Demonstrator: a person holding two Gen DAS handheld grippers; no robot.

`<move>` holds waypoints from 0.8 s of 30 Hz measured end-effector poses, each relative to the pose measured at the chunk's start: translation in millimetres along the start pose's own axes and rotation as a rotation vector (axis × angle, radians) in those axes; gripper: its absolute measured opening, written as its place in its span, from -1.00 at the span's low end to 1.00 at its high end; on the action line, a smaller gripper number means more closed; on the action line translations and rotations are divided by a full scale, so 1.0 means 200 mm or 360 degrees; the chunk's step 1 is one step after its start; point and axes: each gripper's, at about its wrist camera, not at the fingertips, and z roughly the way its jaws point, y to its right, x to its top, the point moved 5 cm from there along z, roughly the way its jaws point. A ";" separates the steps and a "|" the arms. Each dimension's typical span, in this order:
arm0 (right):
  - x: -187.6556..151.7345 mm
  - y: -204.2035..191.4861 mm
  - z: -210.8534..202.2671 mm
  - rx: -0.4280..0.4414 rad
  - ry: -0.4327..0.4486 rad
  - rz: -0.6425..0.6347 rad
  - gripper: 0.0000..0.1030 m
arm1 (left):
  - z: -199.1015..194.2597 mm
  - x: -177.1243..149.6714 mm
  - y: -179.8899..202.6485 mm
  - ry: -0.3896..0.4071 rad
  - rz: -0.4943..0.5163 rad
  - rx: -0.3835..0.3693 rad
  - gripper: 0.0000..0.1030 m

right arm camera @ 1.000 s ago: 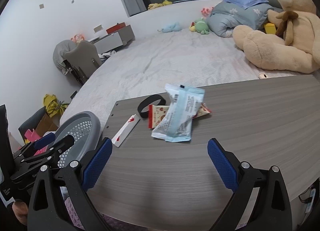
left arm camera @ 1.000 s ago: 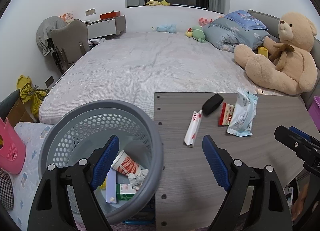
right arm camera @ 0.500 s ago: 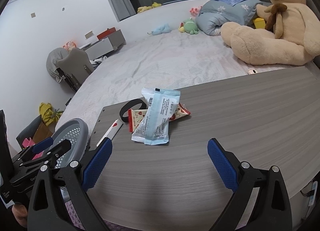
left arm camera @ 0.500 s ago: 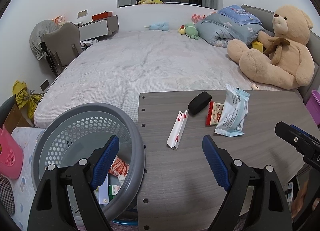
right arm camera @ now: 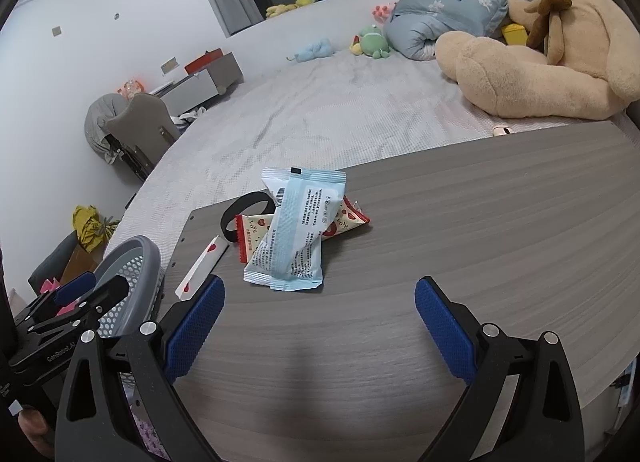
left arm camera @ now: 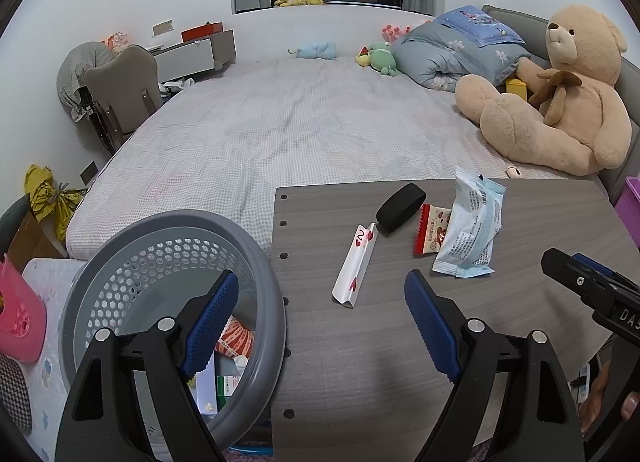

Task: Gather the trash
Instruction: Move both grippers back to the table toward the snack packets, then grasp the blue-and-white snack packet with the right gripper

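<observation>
the left gripper [left arm camera: 316,314] is spread wide and empty, bin [left arm camera: 120,246] under its left finger, white wrapper [left arm camera: 355,264] just ahead. the right gripper [right arm camera: 316,318] gapes empty too, blue packet [right arm camera: 296,229] ahead over a red wrapper [right arm camera: 348,218].

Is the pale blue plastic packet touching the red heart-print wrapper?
Touching. The right wrist view shows the pale blue plastic packet lying across the red heart-print wrapper, overlapping it.

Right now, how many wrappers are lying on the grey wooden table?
3: a long white heart-print wrapper nearest the bin, a red-and-cream snack wrapper, and a pale-blue packet overlapping it. None look hidden.
</observation>
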 end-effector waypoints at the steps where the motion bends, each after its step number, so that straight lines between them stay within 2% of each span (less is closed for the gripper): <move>1: 0.00 0.00 0.02 -0.0001 -0.0009 0.0000 0.83 | 0.01 0.00 0.00 0.0000 0.0001 0.0001 0.58; 9: 0.03 -0.05 0.15 0.0009 -0.0055 -0.0013 0.83 | 0.09 0.01 -0.03 -0.0031 -0.0009 0.0007 0.58; 19: 0.06 -0.11 0.33 -0.0052 -0.0117 -0.0007 0.82 | 0.15 0.00 -0.06 -0.0054 -0.0030 -0.0004 0.58; 24: 0.07 -0.13 0.40 -0.0101 -0.0143 -0.0009 0.72 | 0.18 -0.01 -0.09 -0.0064 -0.0056 -0.0012 0.58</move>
